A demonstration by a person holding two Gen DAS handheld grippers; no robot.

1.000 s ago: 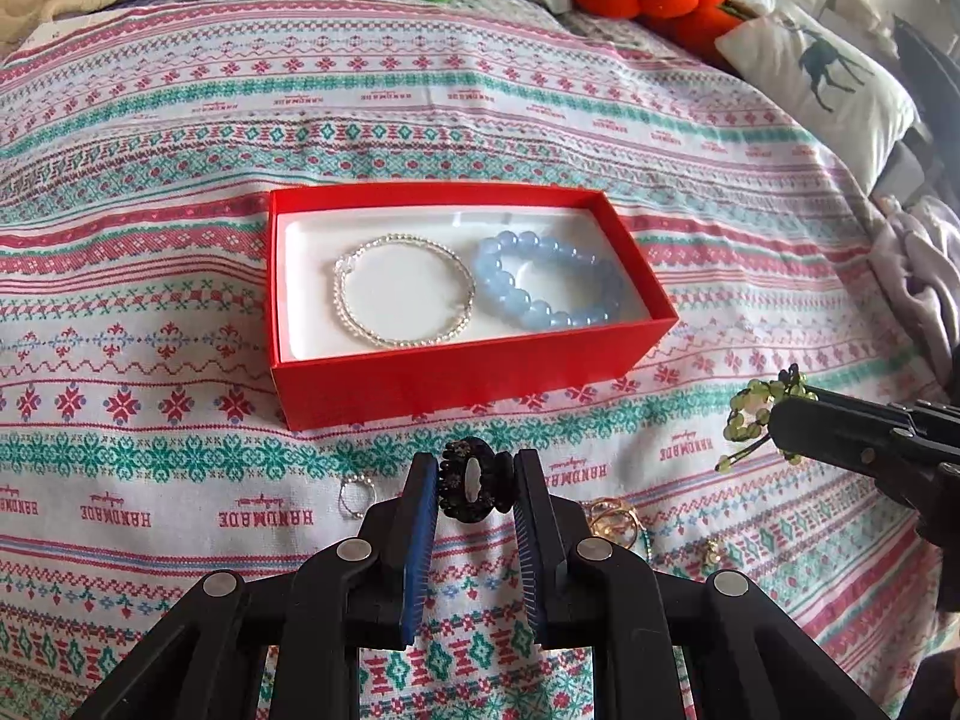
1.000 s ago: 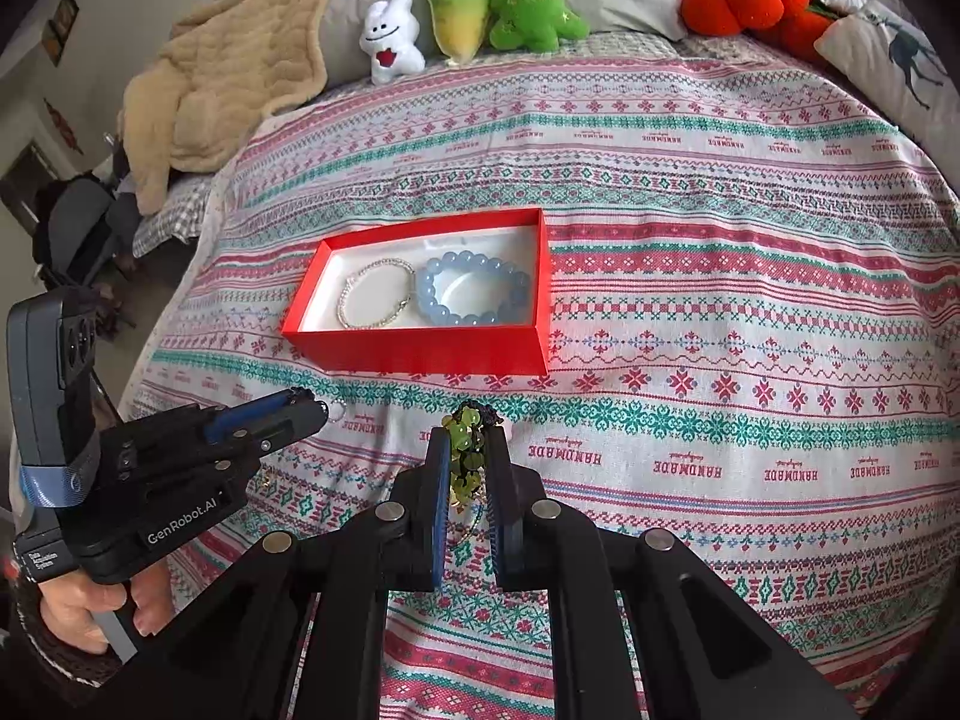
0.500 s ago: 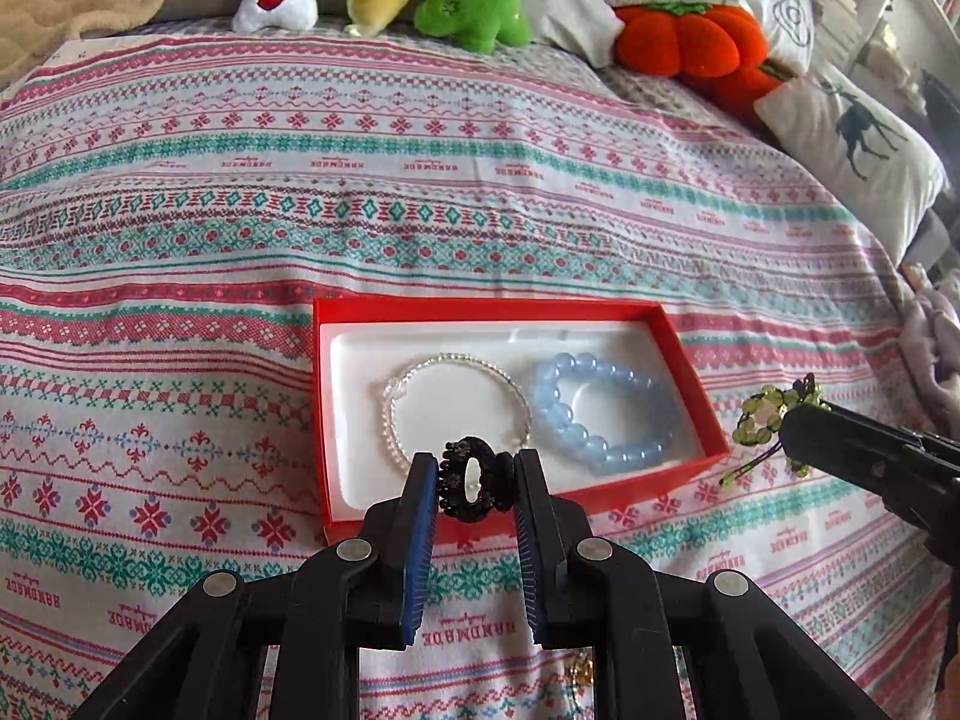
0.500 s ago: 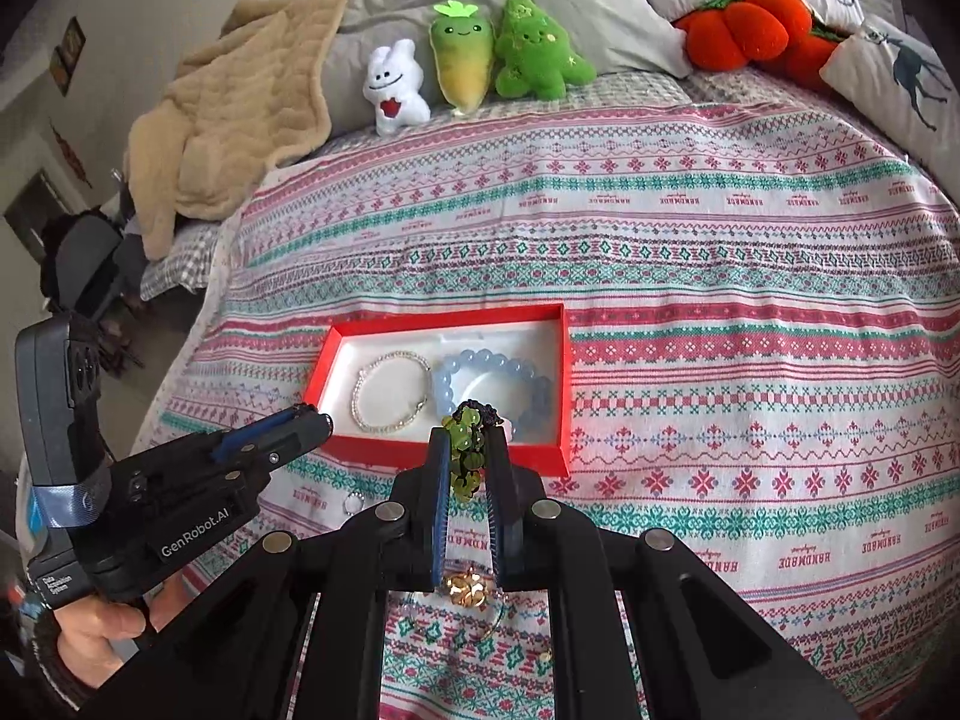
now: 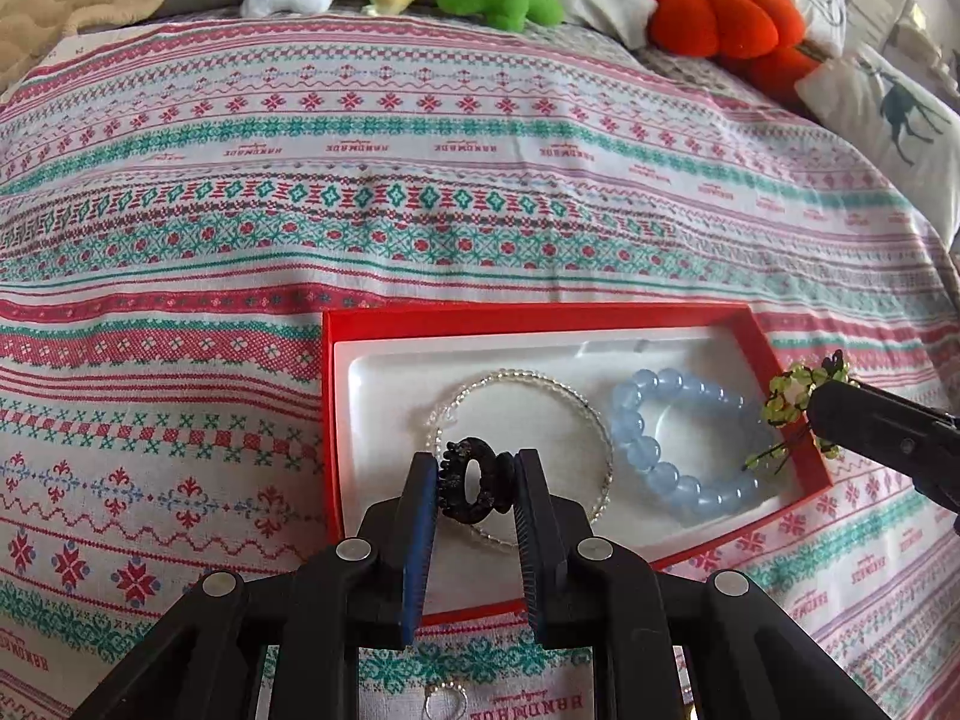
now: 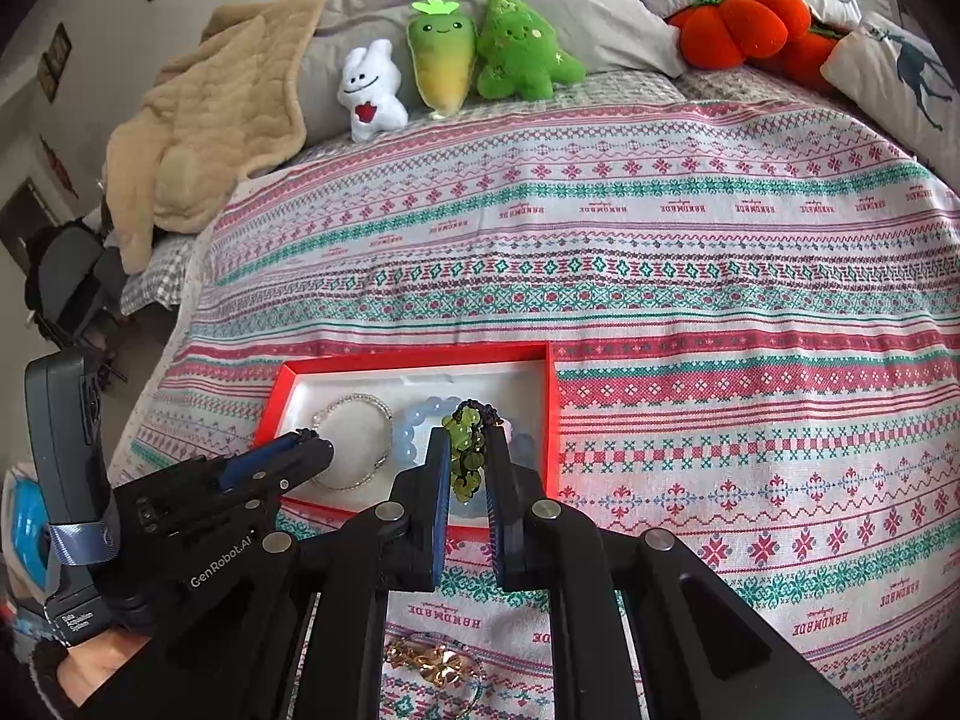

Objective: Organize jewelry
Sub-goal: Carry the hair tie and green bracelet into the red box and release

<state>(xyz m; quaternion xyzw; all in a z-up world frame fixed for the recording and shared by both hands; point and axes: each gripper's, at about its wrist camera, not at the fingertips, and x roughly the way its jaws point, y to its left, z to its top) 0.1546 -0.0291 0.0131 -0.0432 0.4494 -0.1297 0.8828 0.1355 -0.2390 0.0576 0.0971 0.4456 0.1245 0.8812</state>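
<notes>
A red box with a white lining lies on the patterned bedspread. In it lie a clear bead bracelet and a blue bead bracelet. My left gripper is shut on a small black hair clip, held over the box's left part. My right gripper is shut on a green bead piece, held over the box's right end.
A gold jewelry piece and a small silver ring lie on the bedspread in front of the box. Plush toys, an orange pumpkin cushion and pillows line the far edge. A beige blanket lies at the far left.
Both grippers have moved forward from in front of the box to over it, each still holding its piece. The box contents have not moved.
</notes>
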